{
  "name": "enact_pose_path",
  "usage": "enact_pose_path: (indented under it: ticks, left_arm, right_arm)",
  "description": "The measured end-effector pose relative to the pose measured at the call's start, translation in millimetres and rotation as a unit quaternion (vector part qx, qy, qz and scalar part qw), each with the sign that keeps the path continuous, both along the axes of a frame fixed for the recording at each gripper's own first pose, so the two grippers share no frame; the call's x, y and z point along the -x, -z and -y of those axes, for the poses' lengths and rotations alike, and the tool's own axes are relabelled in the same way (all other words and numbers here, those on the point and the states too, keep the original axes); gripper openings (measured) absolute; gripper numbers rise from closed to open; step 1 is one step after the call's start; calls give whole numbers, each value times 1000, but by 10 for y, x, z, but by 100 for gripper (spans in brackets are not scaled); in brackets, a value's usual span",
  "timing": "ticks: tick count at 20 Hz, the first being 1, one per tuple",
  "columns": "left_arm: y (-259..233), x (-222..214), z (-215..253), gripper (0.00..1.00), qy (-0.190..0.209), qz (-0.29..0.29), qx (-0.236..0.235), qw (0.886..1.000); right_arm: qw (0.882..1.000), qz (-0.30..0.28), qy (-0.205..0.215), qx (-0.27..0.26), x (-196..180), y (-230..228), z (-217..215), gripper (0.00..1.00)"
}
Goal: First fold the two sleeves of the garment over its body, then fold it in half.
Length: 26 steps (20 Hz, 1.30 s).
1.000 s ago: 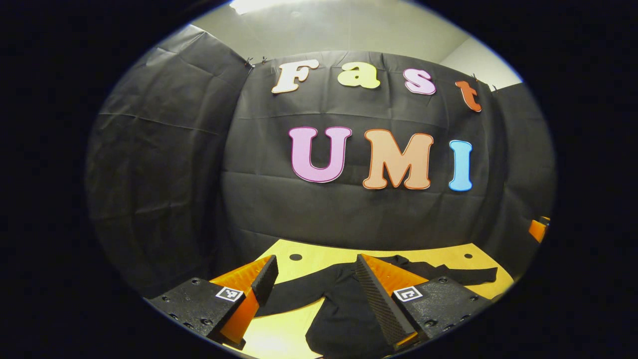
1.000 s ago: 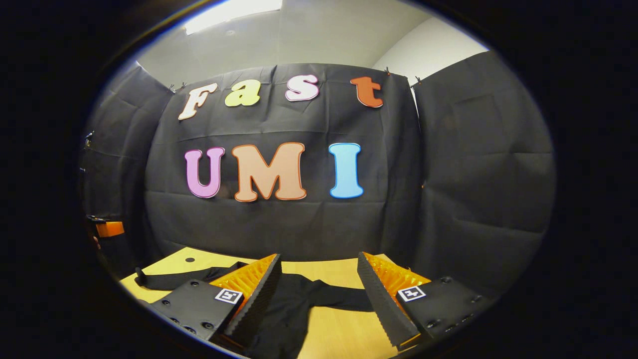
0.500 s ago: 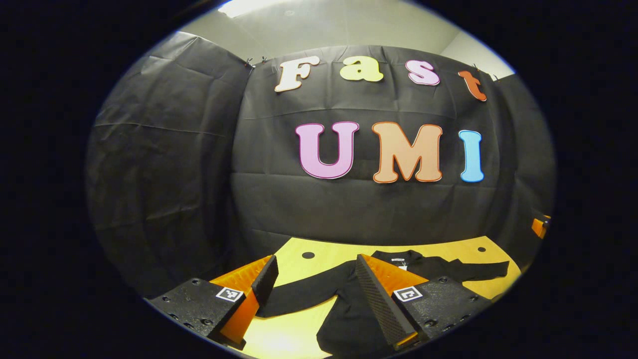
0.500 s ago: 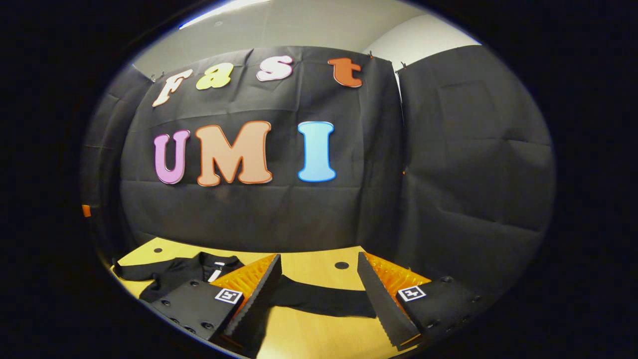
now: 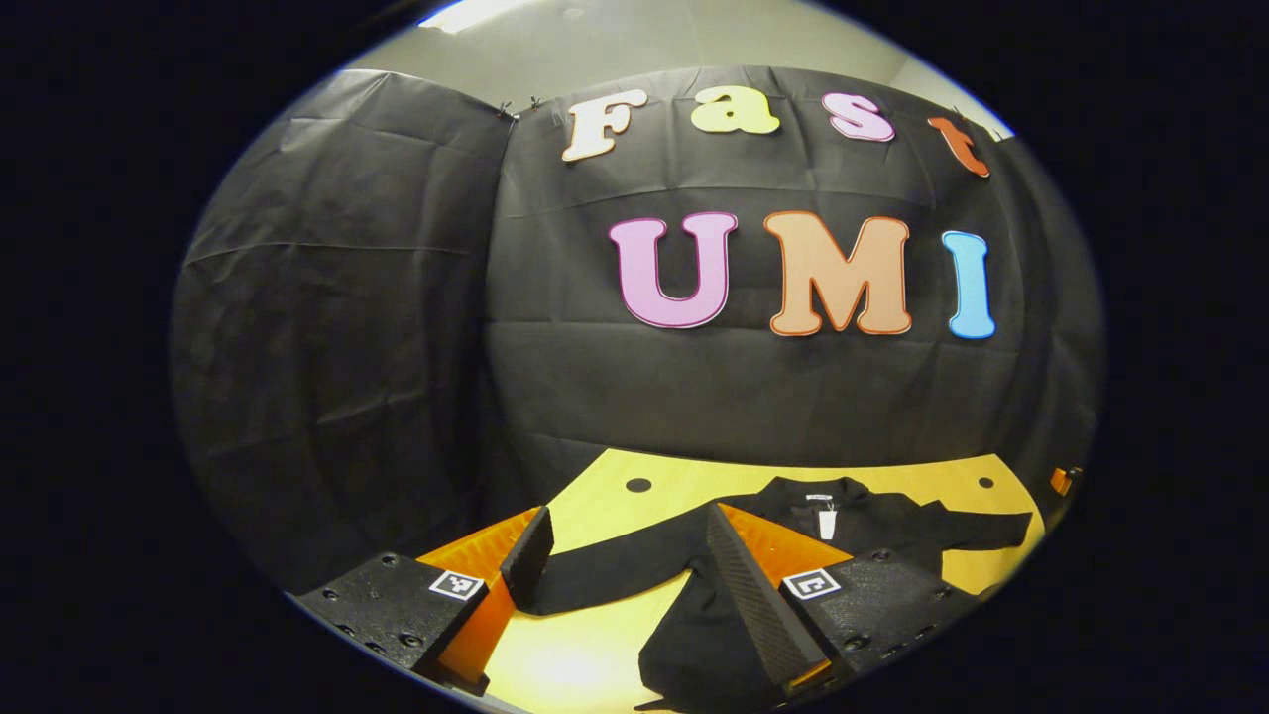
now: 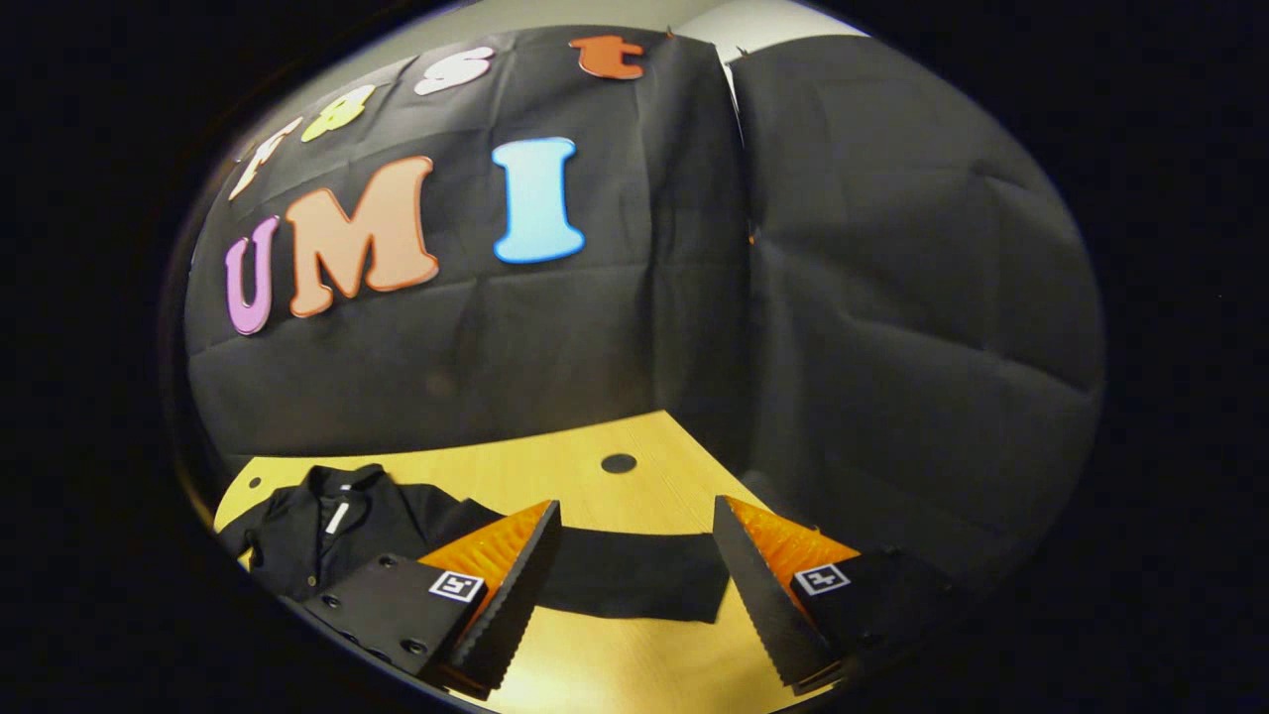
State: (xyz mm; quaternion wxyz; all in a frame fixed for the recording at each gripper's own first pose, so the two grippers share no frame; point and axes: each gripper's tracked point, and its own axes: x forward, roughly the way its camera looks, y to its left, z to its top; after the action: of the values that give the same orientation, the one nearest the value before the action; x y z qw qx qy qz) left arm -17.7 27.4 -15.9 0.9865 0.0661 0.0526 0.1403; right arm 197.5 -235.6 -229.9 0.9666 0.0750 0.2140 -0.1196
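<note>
— Two sleeves are lying spread out to either side of the black garment point(image 5: 793, 535), neither yet folded. It is lying flat toward the far edge of the surface point(image 6: 595, 674), collar facing the far wall.

— And the grippers?

— The left gripper point(image 5: 620, 565) is hovering with jaws wide, the left sleeve point(image 5: 615, 567) lying between and beyond them. The right gripper point(image 6: 634, 580) is likewise standing wide, framing the cuff end of the right sleeve point(image 6: 634, 585). Neither is gripping cloth.

— Recommendation for the step in hand?

— In my judgement, each should be coming down near the cuff, pinching the whole thickness of the sleeve, lifting just clear of the surface and carrying it inward across the chest, keeping the body from dragging.

— Any legible markings?

— A small pale tag point(image 5: 826, 523) is showing at the collar, too small to read. Square coded markers are sitting on both grippers; no brand is legible.
</note>
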Motion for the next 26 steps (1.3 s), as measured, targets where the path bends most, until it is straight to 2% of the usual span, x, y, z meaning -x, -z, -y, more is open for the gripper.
enact_pose_path:
  ticks: [1, 4, 5, 6, 7, 8, 9, 10, 15, 16, 17, 18, 19, 20, 22, 26]
  left_arm:
    - [-9, 3, 3, 93, -6, 3, -1, 1000]
    - [-34, -6, 66, 93, -11, 5, -8, 1000]
    - [-38, -18, 62, 94, -14, 4, -13, 1000]
    - [-29, -22, 57, 96, -18, 0, -17, 1000]
    - [-16, -36, 50, 96, -21, -3, -17, 1000]
    - [-3, -51, 72, 96, -21, -6, -13, 1000]
    - [7, -50, 98, 96, -20, -7, -9, 1000]
    - [6, -66, 115, 94, -20, -8, -8, 1000]
    - [65, -119, 135, 94, -24, -16, -13, 999]
    - [62, -125, 139, 96, -24, -16, -13, 1000]
    - [42, -131, 145, 96, -24, -15, -13, 1000]
    - [46, -130, 139, 96, -25, -14, -14, 999]
    - [43, -128, 120, 96, -26, -15, -16, 999]
    - [54, -132, 112, 94, -26, -15, -17, 999]
    - [86, -112, 71, 94, -30, -19, -18, 999]
    - [188, -48, -10, 94, -38, -29, -7, 999]
  right_arm:
    - [1000, -19, 6, -4, -59, 168, 70, 97]
    - [997, -73, 17, -25, -193, 624, 202, 94]
    - [995, -85, 21, -37, -237, 738, 225, 99]
    - [994, -94, 22, -48, -229, 823, 230, 95]
    - [993, -102, 24, -50, -260, 917, 265, 99]
    - [993, -108, 26, -47, -275, 995, 275, 95]
    - [992, -116, 26, -43, -277, 1028, 275, 99]
    - [991, -123, 25, -37, -271, 1077, 293, 95]
    - [987, -159, 12, -27, -283, 1353, 286, 95]
    - [986, -165, 14, -30, -267, 1384, 282, 99]
    - [984, -173, 16, -33, -250, 1404, 280, 95]
    - [983, -179, 16, -38, -231, 1454, 256, 99]
    - [981, -187, 16, -42, -210, 1505, 242, 95]
    - [981, -192, 16, -40, -186, 1535, 244, 99]
    - [982, -189, 11, -27, -208, 1567, 268, 96]
    - [982, -184, 12, -30, -210, 1569, 257, 100]
